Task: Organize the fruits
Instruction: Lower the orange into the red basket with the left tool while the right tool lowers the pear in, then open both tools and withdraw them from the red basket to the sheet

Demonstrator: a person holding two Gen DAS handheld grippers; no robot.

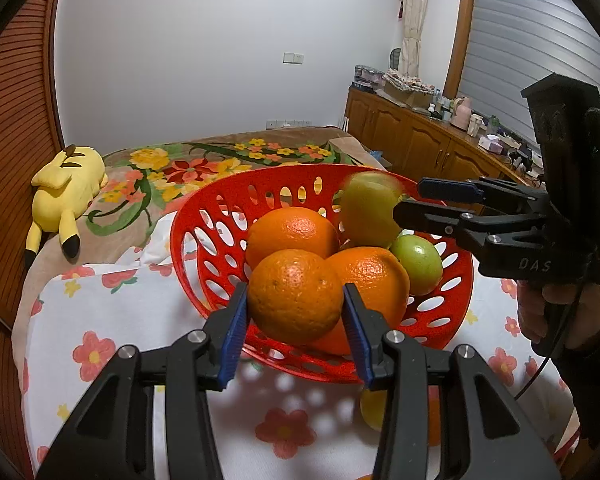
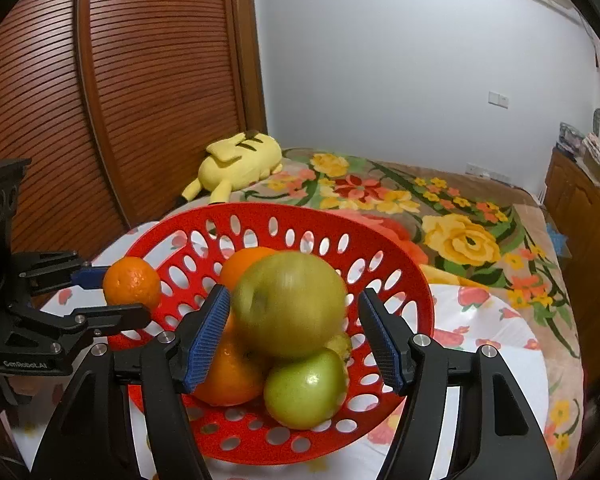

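Covering the work surface is a white cloth (image 1: 140, 320) printed with red and yellow flowers, spread over a floral blanket (image 2: 460, 224) of yellow roses and red blooms.

Red perforated basket (image 1: 204, 256): centre of both views, resting on the cloth. Contents: two oranges (image 1: 292, 232) and a green apple (image 1: 418, 264) lower right in the right-wrist view.

Left gripper (image 1: 296, 312): lower centre of the left-wrist view, blue pads closed against a third orange (image 1: 294, 296) held above the basket's near rim.

Right gripper (image 2: 296, 332): lower centre of the right-wrist view, jaws spread wide. A blurred yellow-green fruit (image 2: 290, 304) sits between the pads, touching the left one and clear of the right; whether it is gripped cannot be told.

Another yellowish fruit (image 1: 372, 408) lies on the cloth, partly hidden behind the left gripper.

Room: yellow plush toy (image 1: 64, 188) at the left on the blanket; slatted wooden door (image 2: 120, 100) upper left of the right-wrist view; pale wall (image 1: 220, 40); wooden cabinets (image 1: 412, 140) with clutter on top, right of the left-wrist view; curtain (image 1: 414, 8) upper right.
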